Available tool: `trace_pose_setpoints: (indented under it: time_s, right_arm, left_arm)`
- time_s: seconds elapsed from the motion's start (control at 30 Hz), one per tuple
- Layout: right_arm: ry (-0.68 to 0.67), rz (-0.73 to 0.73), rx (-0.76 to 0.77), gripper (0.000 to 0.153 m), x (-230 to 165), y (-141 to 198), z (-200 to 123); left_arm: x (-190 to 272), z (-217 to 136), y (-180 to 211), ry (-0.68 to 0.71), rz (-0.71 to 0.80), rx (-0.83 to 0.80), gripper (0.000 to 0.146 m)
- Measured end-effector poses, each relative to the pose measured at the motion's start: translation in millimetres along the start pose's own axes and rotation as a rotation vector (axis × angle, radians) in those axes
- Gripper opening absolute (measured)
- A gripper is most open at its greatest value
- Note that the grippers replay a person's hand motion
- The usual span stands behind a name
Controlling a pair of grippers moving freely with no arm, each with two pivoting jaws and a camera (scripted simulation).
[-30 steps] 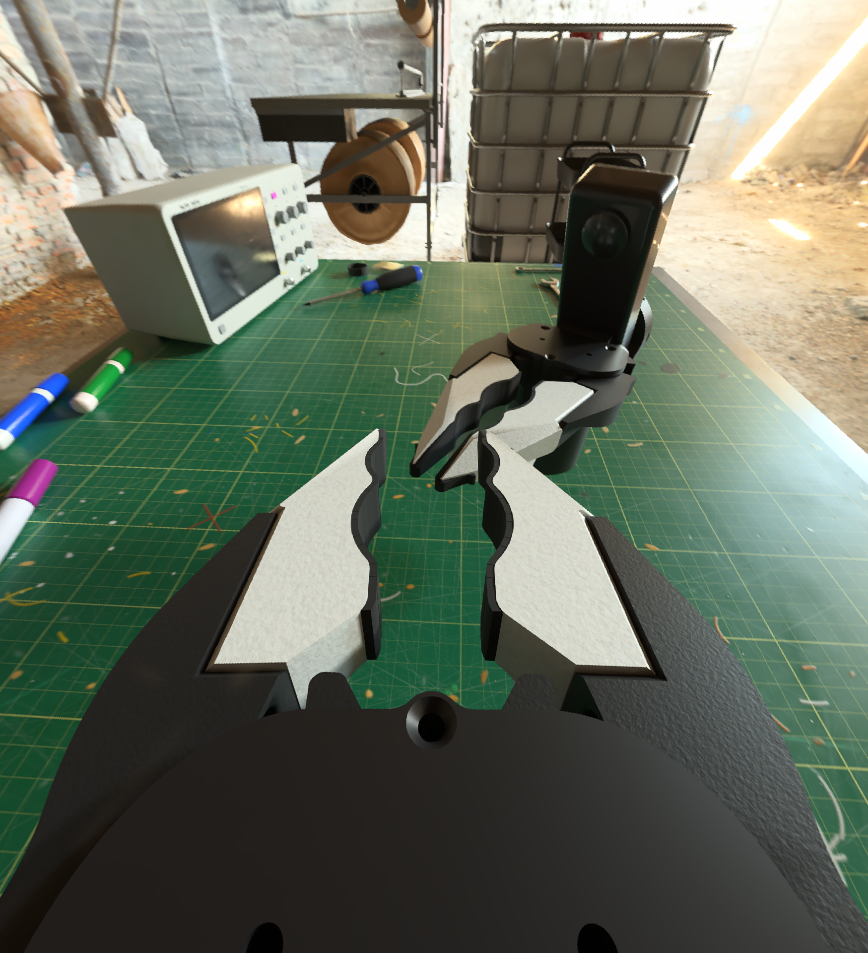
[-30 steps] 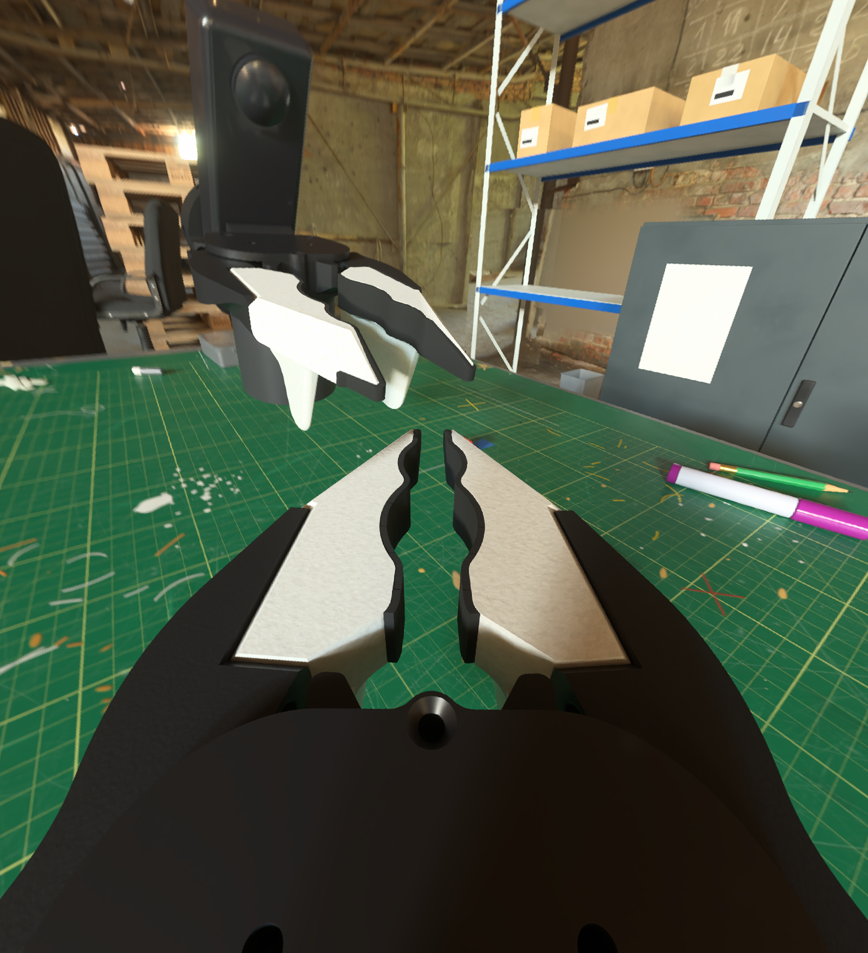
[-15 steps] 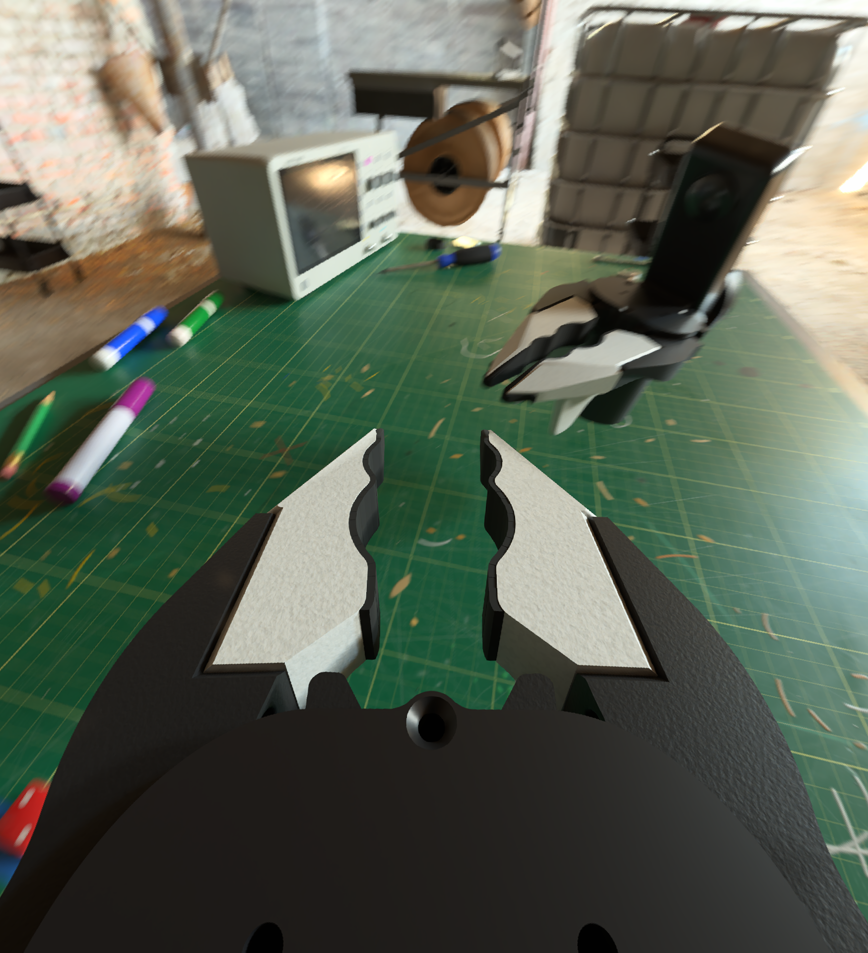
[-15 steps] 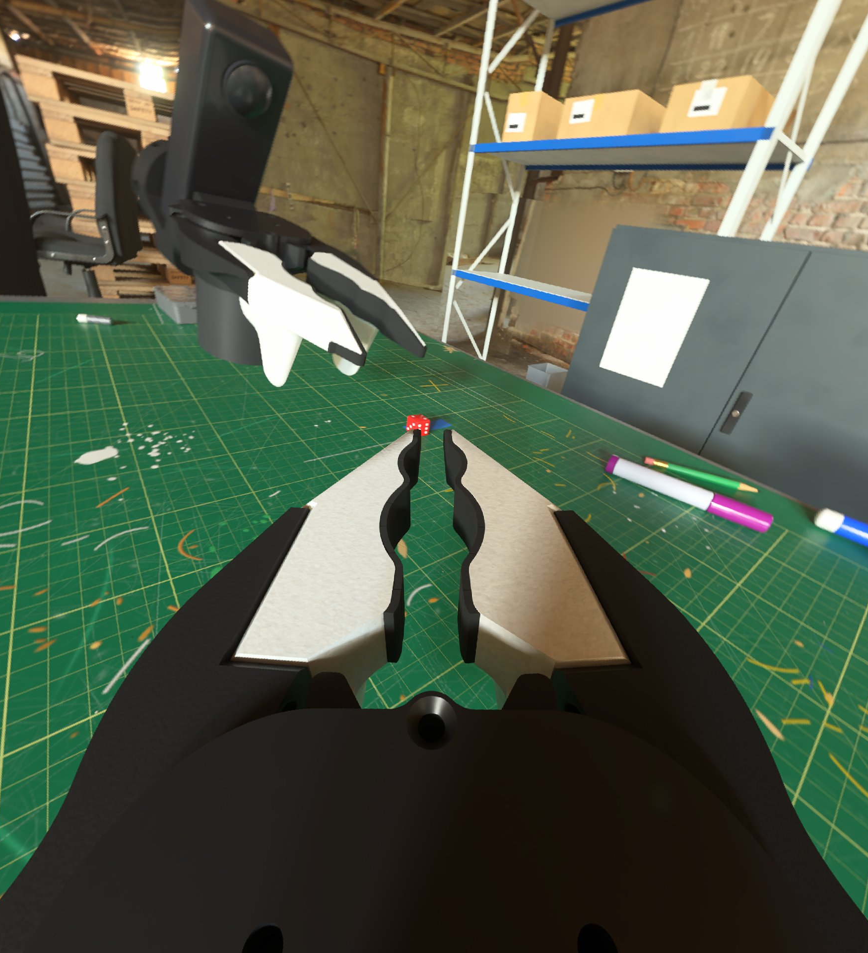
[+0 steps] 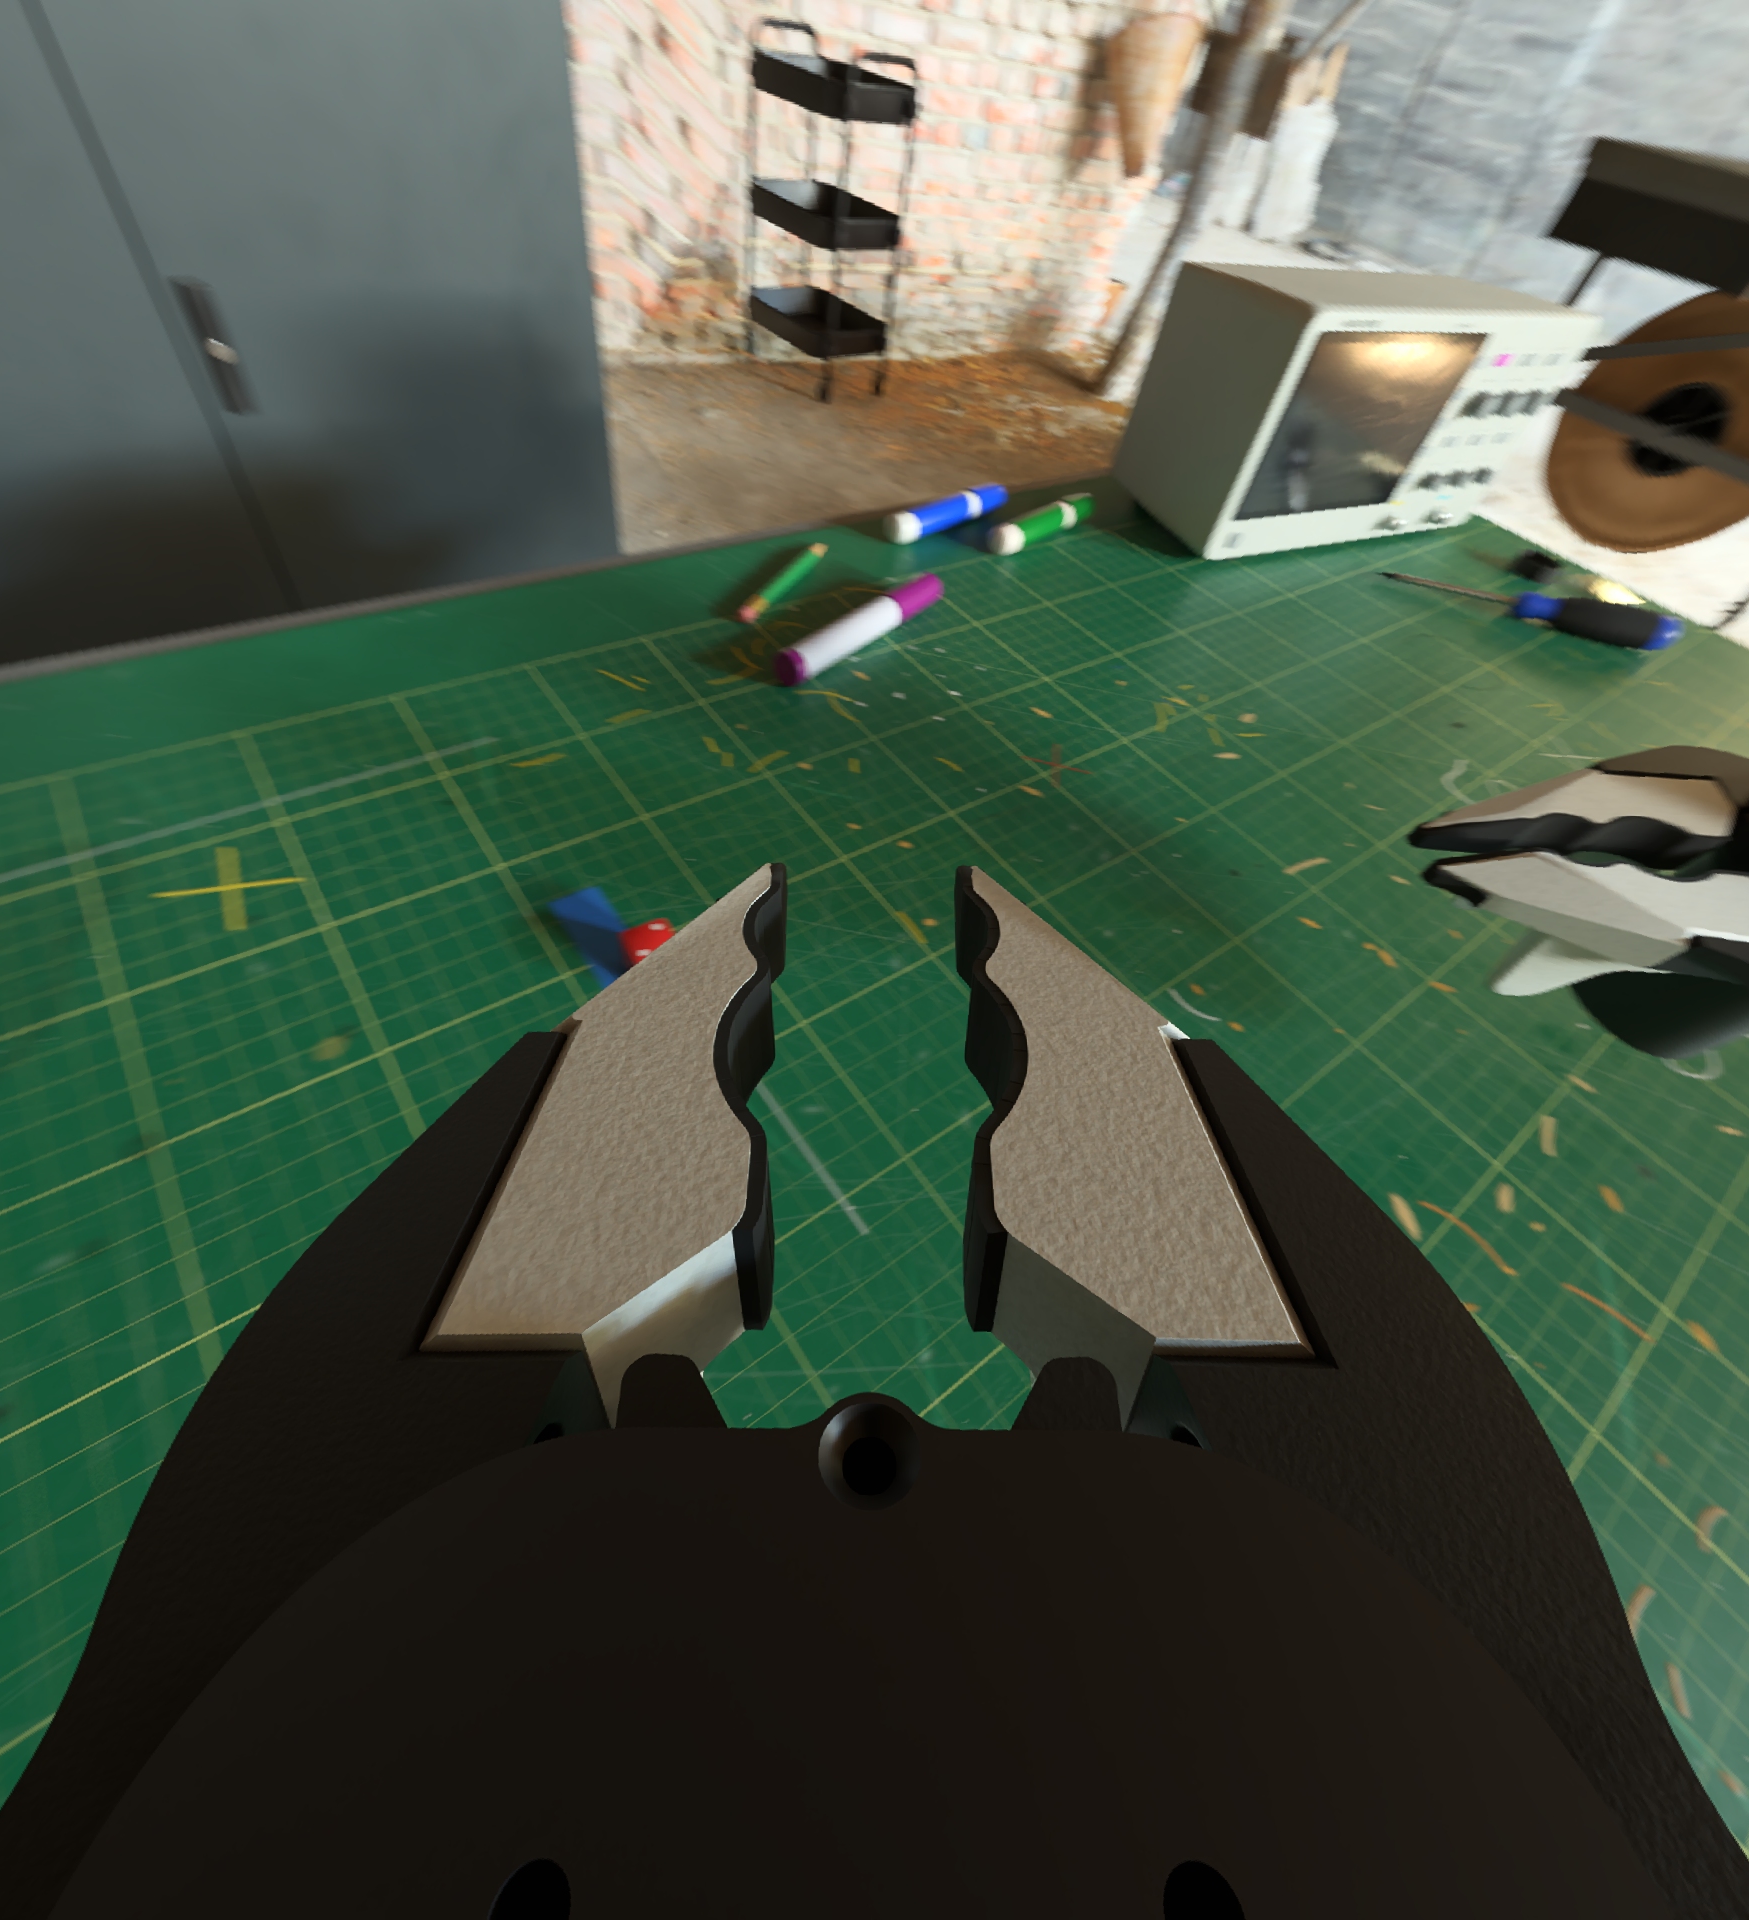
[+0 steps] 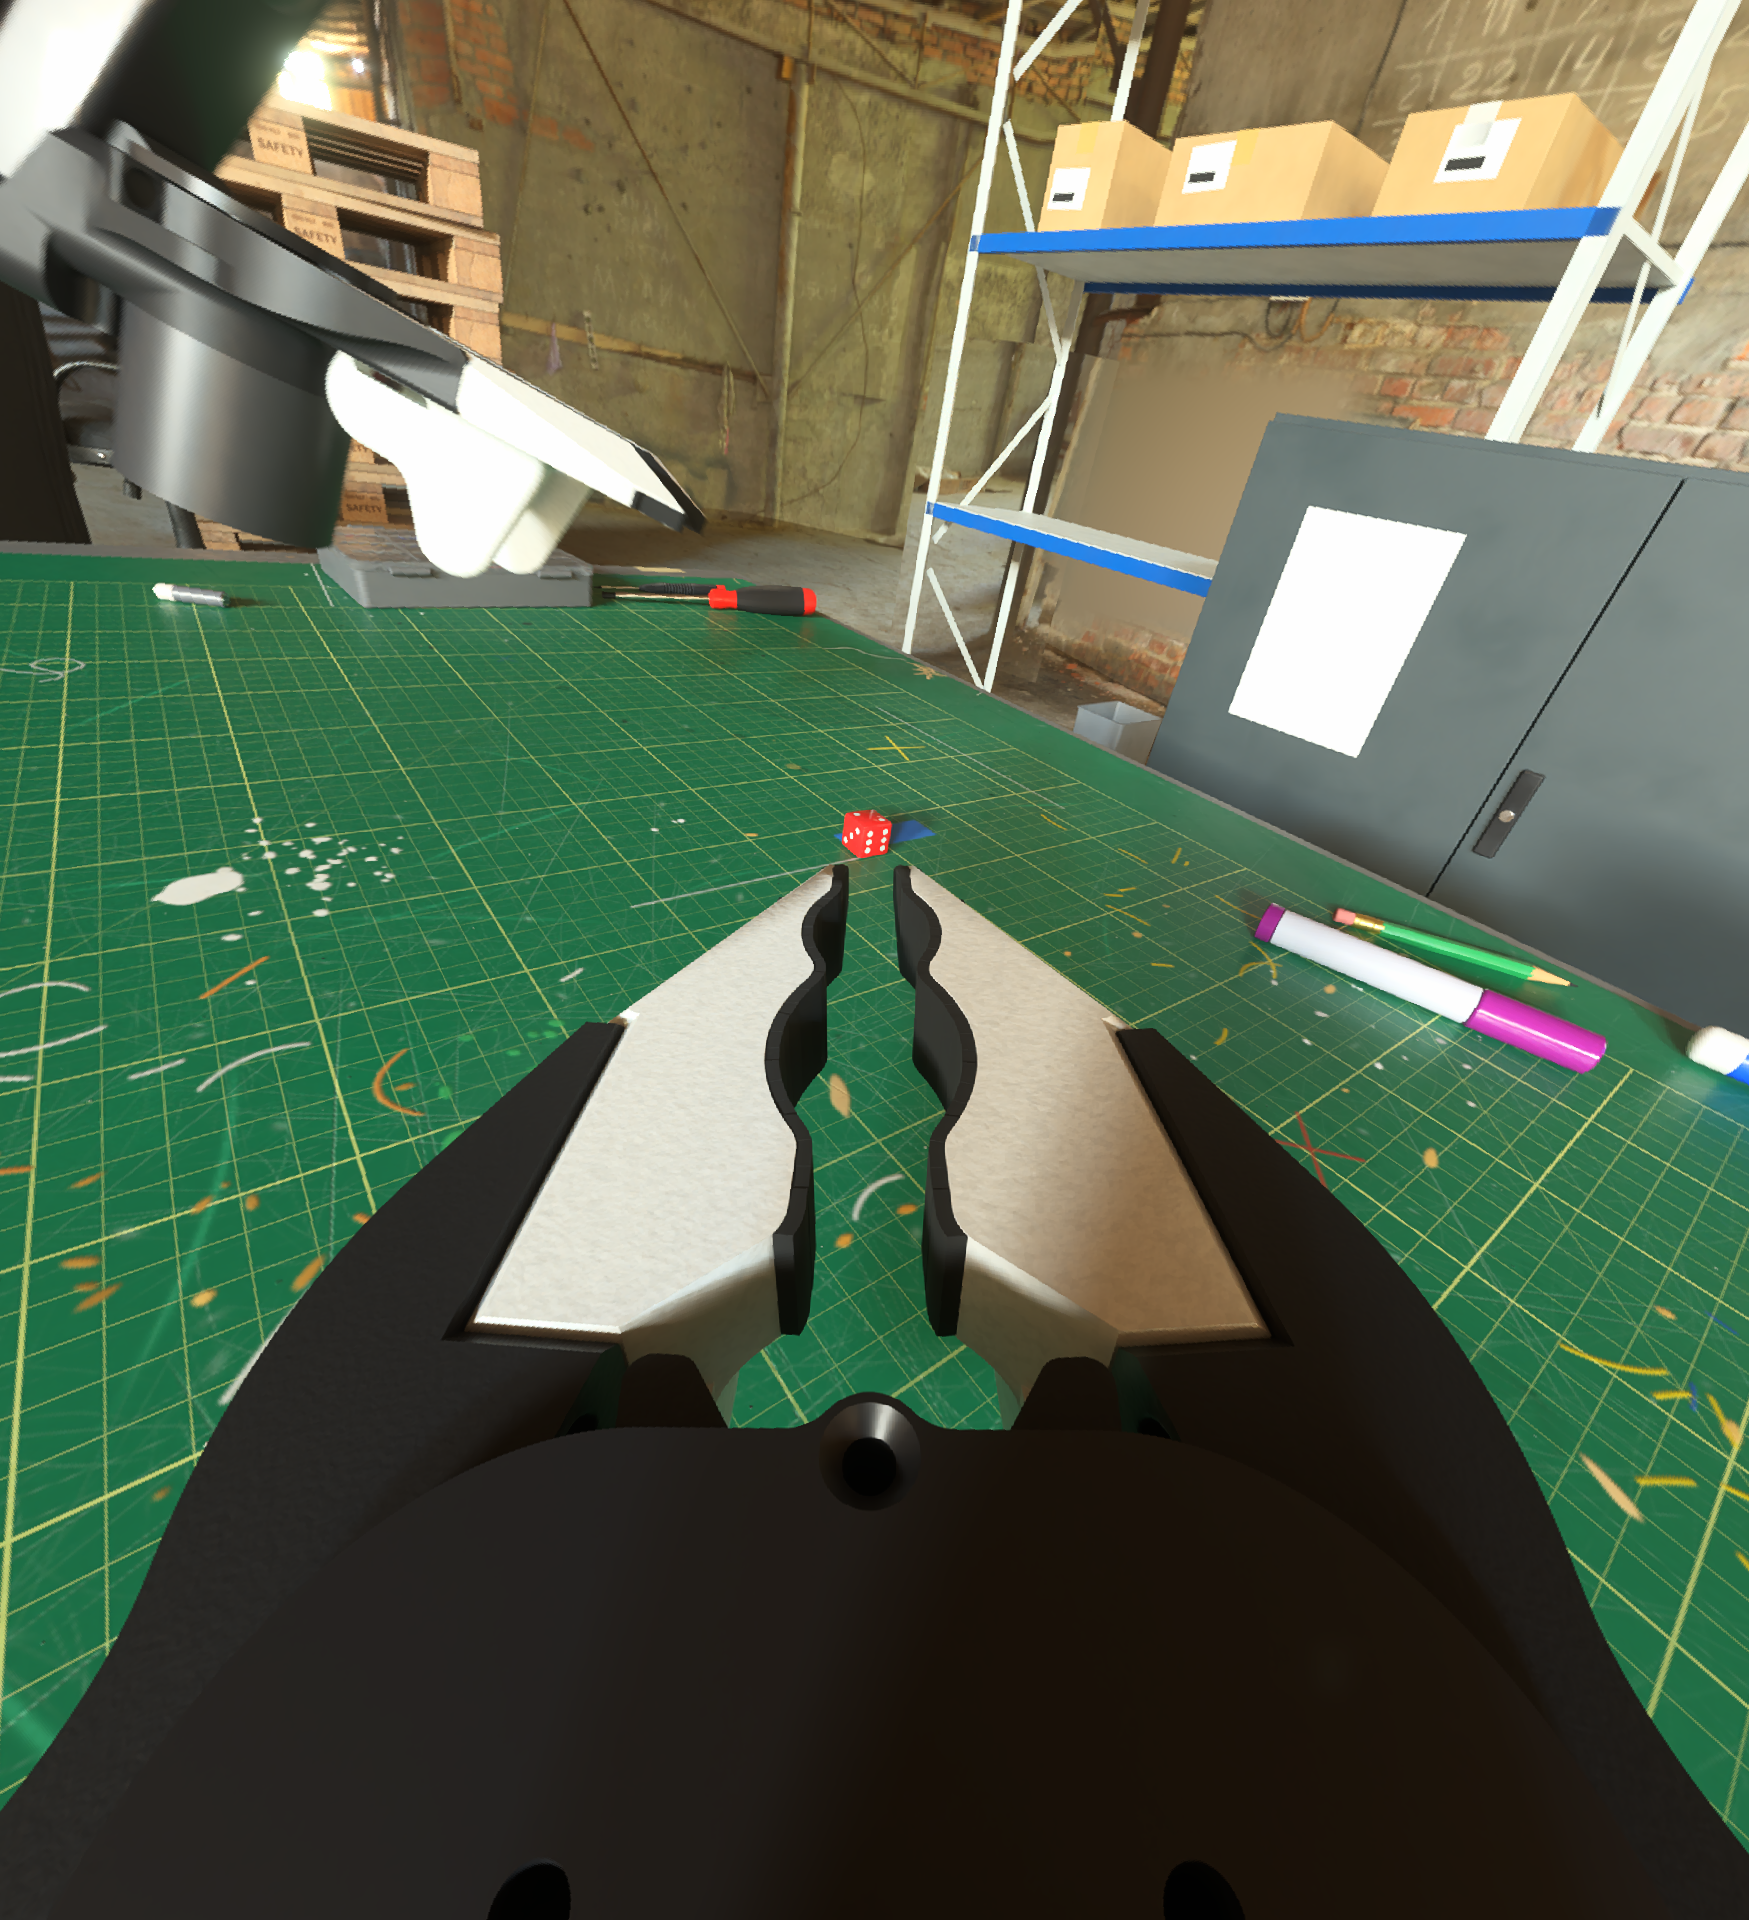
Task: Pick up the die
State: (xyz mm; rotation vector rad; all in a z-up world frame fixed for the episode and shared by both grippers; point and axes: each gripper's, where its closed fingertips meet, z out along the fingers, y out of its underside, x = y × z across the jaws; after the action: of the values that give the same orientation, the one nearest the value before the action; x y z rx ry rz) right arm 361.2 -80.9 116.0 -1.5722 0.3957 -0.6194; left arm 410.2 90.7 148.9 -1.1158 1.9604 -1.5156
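Note:
The small red die (image 6: 866, 832) lies on the green cutting mat (image 6: 537, 748), on a blue scrap (image 6: 914, 829). My right gripper (image 6: 870, 878) is only narrowly open and empty, low over the mat, with the die just beyond its tips. In the left wrist view the die (image 5: 646, 938) shows next to the blue scrap (image 5: 579, 920), partly hidden behind my left finger. My left gripper (image 5: 870, 883) is open wider and empty above the mat. It shows blurred at the upper left of the right wrist view (image 6: 662, 499). The right gripper (image 5: 1431, 857) shows at the right edge.
A purple marker (image 5: 854, 629), a green pencil (image 5: 782, 582), and blue (image 5: 943, 512) and green (image 5: 1041, 523) markers lie by the mat's edge. A beige oscilloscope (image 5: 1348, 416) and a blue screwdriver (image 5: 1597, 623) stand farther right. A grey tray (image 6: 454, 582) and a red screwdriver (image 6: 756, 600) lie at the far edge. A grey cabinet (image 6: 1472, 675) stands beside the table.
My left gripper has swung left; the die now shows by its left finger. My right gripper has moved toward the die. Both jaw gaps are unchanged.

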Motion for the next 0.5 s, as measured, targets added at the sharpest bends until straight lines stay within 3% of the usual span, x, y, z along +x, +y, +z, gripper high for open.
trace_pose_setpoints:
  time_s: [0.1,0.17,0.33,0.4,0.5]
  right_arm:
    - [0.006,0.007,0.002,0.008,0.9,-0.5,-0.1]
    - [0.007,0.013,0.003,0.008,1.4,-0.3,0.0]
    - [0.030,0.020,0.010,0.008,4.6,-1.4,0.3]
    - [0.034,0.021,0.010,0.008,5.5,-0.9,-0.1]
    - [0.044,0.015,0.005,0.008,8.0,0.2,-2.3]
  left_arm:
    - [-12.6,-15.0,-1.2,-0.104,0.056,-0.019,0.030]
    - [-8.5,-12.3,9.4,-0.091,0.050,-0.099,0.030]
    - [16.4,37.0,52.1,-0.055,0.024,-0.297,0.039]
    - [4.9,61.9,65.6,-0.150,0.014,-0.363,0.040]
    - [-37.9,86.7,73.2,-0.406,-0.079,-0.414,0.042]
